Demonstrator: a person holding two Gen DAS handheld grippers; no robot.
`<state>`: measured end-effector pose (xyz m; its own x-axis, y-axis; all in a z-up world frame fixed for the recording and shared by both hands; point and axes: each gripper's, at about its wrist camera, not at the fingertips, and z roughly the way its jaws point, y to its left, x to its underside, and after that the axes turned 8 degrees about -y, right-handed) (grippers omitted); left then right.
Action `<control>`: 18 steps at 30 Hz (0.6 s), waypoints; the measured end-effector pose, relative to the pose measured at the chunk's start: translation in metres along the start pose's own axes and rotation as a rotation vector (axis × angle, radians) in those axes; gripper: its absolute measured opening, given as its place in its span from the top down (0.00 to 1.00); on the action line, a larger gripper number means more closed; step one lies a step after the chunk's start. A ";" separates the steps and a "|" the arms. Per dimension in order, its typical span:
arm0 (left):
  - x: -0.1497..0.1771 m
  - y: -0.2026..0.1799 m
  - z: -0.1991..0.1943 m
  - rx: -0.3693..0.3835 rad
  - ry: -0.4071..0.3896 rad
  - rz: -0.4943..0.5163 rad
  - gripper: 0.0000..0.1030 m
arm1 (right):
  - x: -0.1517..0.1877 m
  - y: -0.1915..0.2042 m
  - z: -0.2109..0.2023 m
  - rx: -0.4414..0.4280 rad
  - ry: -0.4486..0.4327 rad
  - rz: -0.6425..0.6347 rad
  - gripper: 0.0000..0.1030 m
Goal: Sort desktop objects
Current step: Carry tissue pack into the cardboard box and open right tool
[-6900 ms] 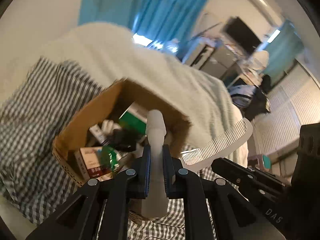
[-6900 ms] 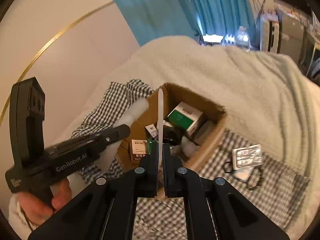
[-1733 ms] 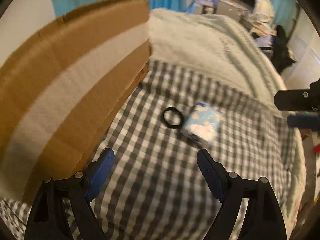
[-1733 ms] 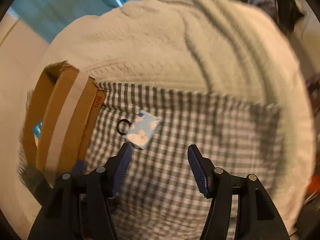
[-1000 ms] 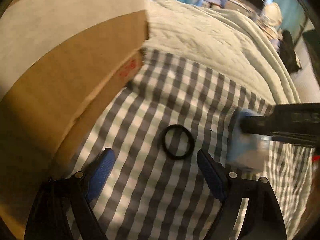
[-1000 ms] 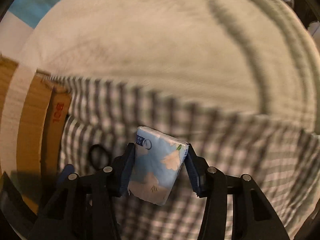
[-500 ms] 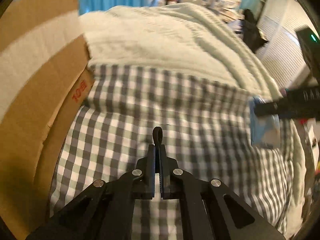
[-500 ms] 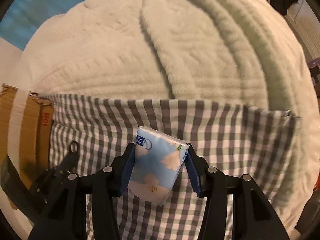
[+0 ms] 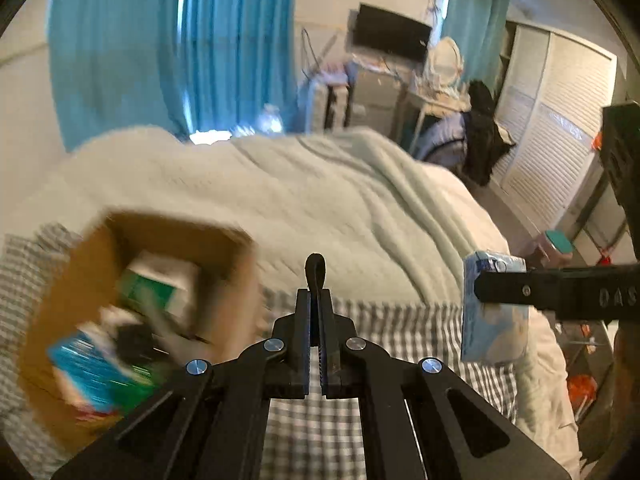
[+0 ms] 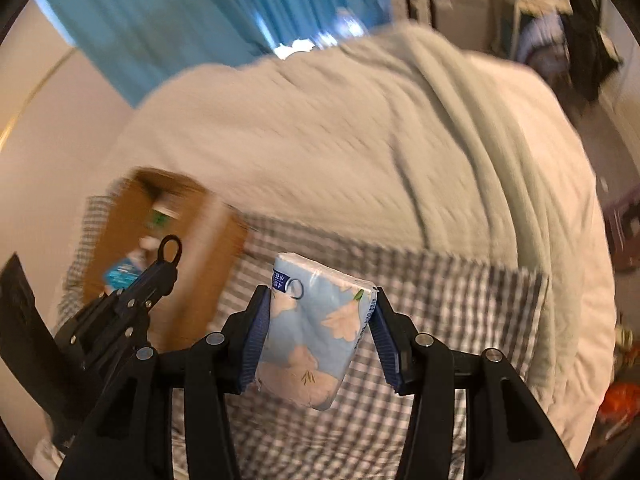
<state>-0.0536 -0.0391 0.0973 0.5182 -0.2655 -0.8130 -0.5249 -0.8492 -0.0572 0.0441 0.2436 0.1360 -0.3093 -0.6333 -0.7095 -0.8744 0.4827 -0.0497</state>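
Tissue pack (image 10: 316, 332), pale blue with peach flowers, sits clamped between the blue pads of the right hand-held gripper (image 10: 318, 336), held upright in the air above the checked cloth (image 10: 440, 300) spread on the bed. In the left wrist view the same pack (image 9: 494, 308) shows at the right edge, gripped from the side. The left hand-held gripper (image 9: 316, 312) has its fingers pressed together on a black hair tie (image 9: 315, 270), whose loop stands up past the fingertips; the right wrist view shows that loop (image 10: 170, 248) raised in front of the cardboard box (image 10: 172, 240). The box (image 9: 132, 312) rests on the cloth near the bed's left edge, open-topped and blurred, holding green, white and blue packages. Behind it lies a pale quilted blanket (image 9: 320, 200).
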 end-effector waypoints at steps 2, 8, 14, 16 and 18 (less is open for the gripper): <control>-0.021 0.019 -0.032 -0.033 -0.037 0.023 0.98 | -0.008 0.031 -0.020 -0.052 -0.038 -0.014 0.53; -0.039 0.083 -0.095 -0.169 -0.059 0.124 0.98 | -0.003 0.146 -0.035 -0.163 -0.116 -0.079 0.52; -0.006 0.148 -0.080 -0.216 0.033 -0.014 0.98 | 0.019 0.192 0.019 -0.179 -0.081 -0.106 0.52; -0.001 0.149 -0.073 -0.226 0.040 0.012 0.98 | 0.018 0.196 0.039 -0.186 -0.063 -0.096 0.52; -0.001 0.152 -0.066 -0.196 0.031 -0.012 0.98 | 0.016 0.196 0.055 -0.206 -0.064 -0.098 0.50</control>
<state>-0.0890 -0.1981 0.1278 0.5458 -0.2666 -0.7944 -0.3786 -0.9242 0.0500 -0.1119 0.3616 0.0763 -0.2004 -0.6279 -0.7520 -0.9589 0.2830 0.0193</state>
